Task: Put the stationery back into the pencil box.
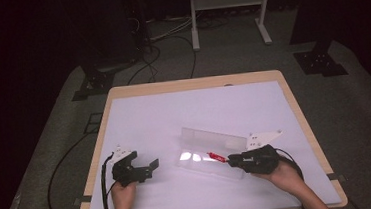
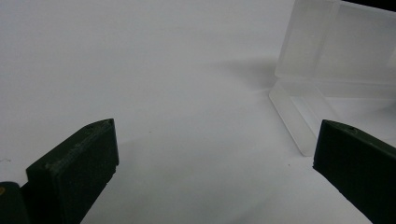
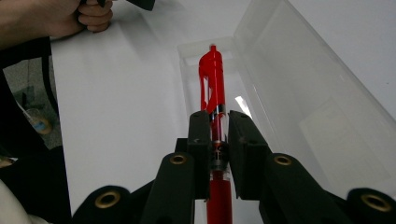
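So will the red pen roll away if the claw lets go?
Probably not far: the pen is round and smooth, but it points into the clear box, whose walls should stop it. It looks stiff and light.

Black grippers [image 1: 154,163] with brass-ringed screws, white plates, black cables, perhaps dark sleeves.

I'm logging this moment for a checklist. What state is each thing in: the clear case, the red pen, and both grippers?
Clear case: open, lid raised, lying on the table.
Red pen: clamped between the jaws, held lengthwise over the case's tray.
Right gripper: shut on the pen.
Left gripper: open, nothing between its jaws, beside the case.
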